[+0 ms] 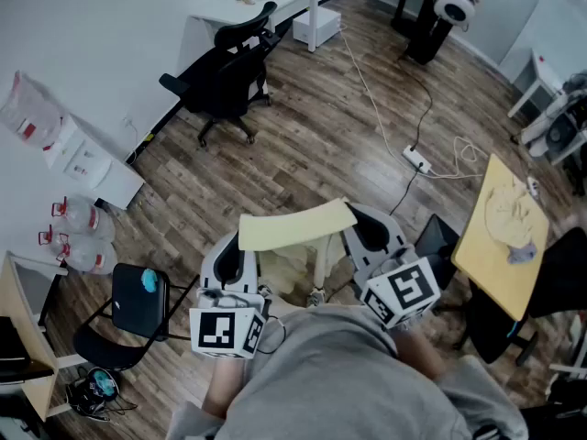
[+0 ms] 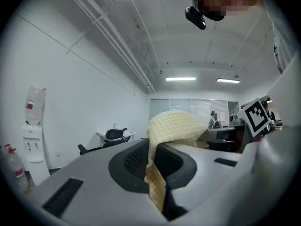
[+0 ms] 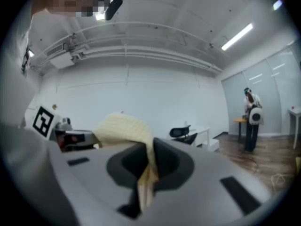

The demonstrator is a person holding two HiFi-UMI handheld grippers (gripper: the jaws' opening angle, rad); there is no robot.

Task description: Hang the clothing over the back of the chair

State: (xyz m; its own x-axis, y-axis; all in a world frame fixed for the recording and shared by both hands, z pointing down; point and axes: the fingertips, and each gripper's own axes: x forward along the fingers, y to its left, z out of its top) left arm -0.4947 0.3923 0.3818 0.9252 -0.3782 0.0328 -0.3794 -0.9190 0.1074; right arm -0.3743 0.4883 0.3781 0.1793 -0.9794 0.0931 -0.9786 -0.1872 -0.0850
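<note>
A pale yellow checked piece of clothing (image 1: pixel 295 226) is stretched between my two grippers, held up level in front of me. My left gripper (image 1: pixel 237 262) is shut on its left end; in the left gripper view the cloth (image 2: pixel 171 126) is pinched between the jaws and bulges out ahead. My right gripper (image 1: pixel 374 235) is shut on the right end, where the cloth (image 3: pixel 126 128) folds out of the jaws. A black office chair (image 1: pixel 225 76) stands far ahead by the white wall. A small black chair (image 1: pixel 133 308) with a blue object on its seat stands at my lower left.
A white desk (image 1: pixel 266 3) stands beyond the office chair. A power strip and cables (image 1: pixel 417 160) lie on the wooden floor. A yellow table (image 1: pixel 504 232) stands at the right, water bottles (image 1: pixel 78 236) at the left wall. A person (image 3: pixel 251 119) stands far off.
</note>
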